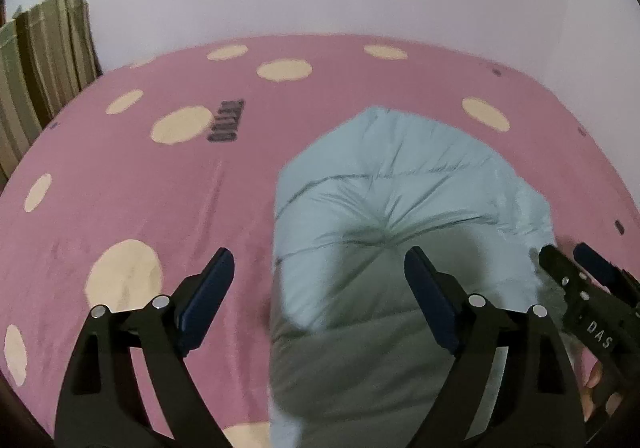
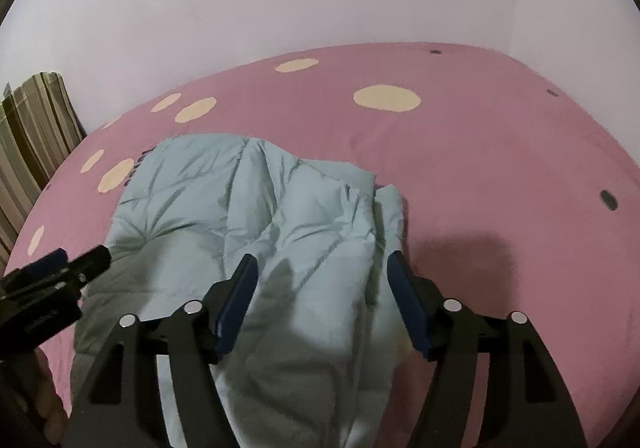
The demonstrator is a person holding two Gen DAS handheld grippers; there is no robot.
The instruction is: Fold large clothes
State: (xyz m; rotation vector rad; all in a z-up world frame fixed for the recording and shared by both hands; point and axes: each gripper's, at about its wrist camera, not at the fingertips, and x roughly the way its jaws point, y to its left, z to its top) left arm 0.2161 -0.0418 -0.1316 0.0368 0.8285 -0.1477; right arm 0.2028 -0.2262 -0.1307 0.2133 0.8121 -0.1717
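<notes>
Folded pale-blue padded garment (image 2: 248, 232) on pink spotted bed (image 2: 500, 176); left gripper (image 1: 320, 296) at nine o'clock, right gripper (image 2: 324, 296), jaws apart, empty, fold apparently laid

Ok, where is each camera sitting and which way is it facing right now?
Left wrist: on the left tool, angled down at the pale blue garment on the pink bedspread; right tool at its right edge.
Right wrist: on the right tool, angled down over the garment's right side; left tool at its left edge.
Shared: garment, bedspread, striped curtain.

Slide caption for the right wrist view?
Open right gripper above folded pale blue puffer jacket on pink dotted bedspread.
</notes>
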